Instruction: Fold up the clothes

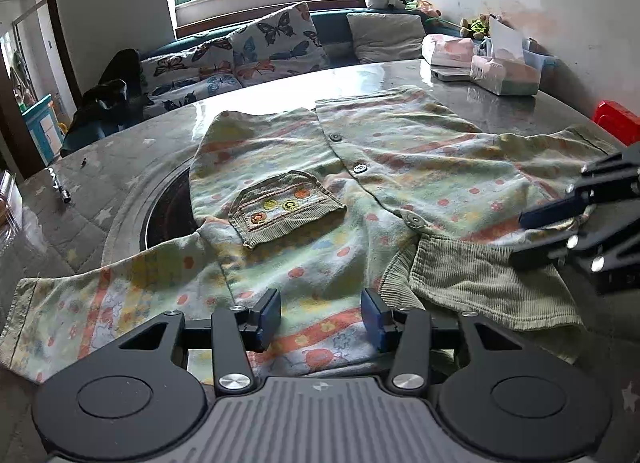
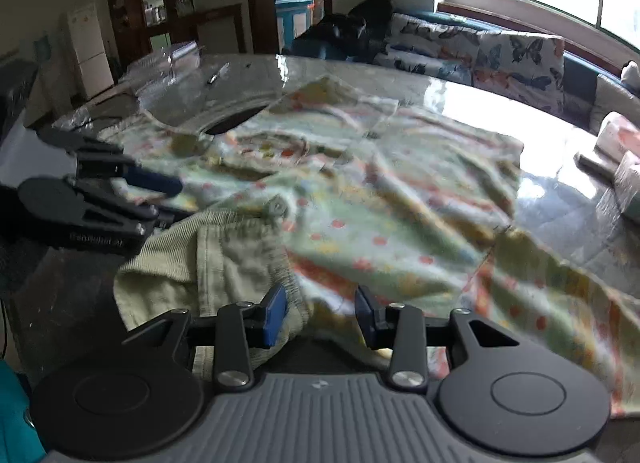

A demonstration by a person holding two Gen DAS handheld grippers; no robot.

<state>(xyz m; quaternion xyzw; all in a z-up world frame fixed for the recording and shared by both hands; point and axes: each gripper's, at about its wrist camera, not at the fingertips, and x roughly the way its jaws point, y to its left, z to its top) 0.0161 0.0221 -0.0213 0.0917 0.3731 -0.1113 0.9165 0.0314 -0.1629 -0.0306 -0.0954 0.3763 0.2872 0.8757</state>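
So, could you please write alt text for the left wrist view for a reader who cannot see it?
A child's patterned button-up shirt lies spread front-up on a glossy table, its corduroy collar nearest the camera. The open left gripper is over the near shoulder; the right gripper reaches in at the collar. Tissue boxes and a butterfly-print sofa sit behind.

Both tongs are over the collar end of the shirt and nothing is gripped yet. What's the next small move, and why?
Probably lower the left tongs and close them on the shirt edge between their pads. The shirt lies spread front-up on the table, both tongs are open, and the right tongs sit at the ribbed collar, so each still needs a grip before any fold.
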